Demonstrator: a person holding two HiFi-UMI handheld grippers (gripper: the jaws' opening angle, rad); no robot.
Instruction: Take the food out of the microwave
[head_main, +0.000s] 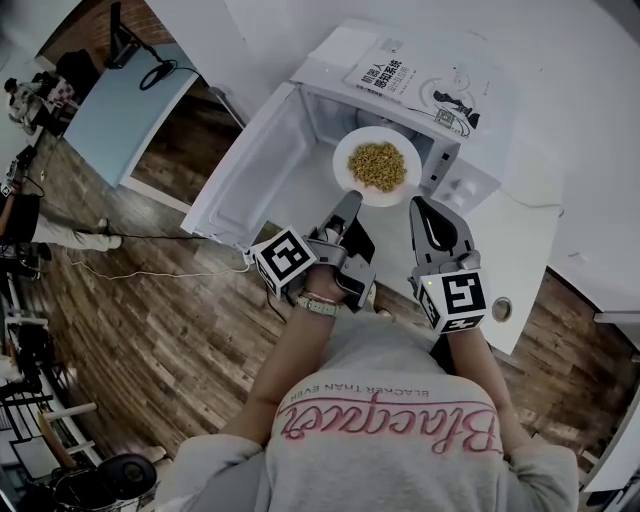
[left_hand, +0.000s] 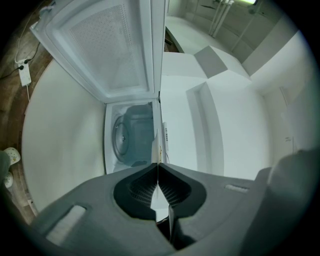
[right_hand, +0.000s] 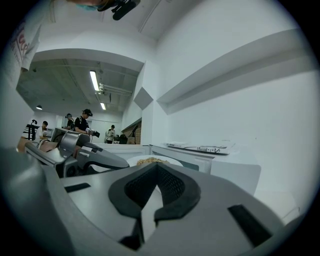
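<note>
A white plate (head_main: 349, 170) heaped with yellow food (head_main: 377, 166) hangs level in front of the open white microwave (head_main: 320, 95). My left gripper (head_main: 349, 203) is shut on the plate's near rim. In the left gripper view the plate rim (left_hand: 159, 150) shows edge-on as a thin line between the closed left gripper (left_hand: 158, 165), with the microwave's glass turntable (left_hand: 121, 138) bare behind it. My right gripper (head_main: 420, 206) floats just right of the plate, shut and holding nothing. The right gripper (right_hand: 157, 166) view has the plate (right_hand: 152, 161) just past its tips.
The microwave door (head_main: 250, 165) swings wide to the left. A book (head_main: 415, 80) lies on top of the microwave. The white counter (head_main: 525, 245) runs on to the right. A blue table (head_main: 120, 110) stands far left on the wooden floor. People (right_hand: 82, 122) stand far off.
</note>
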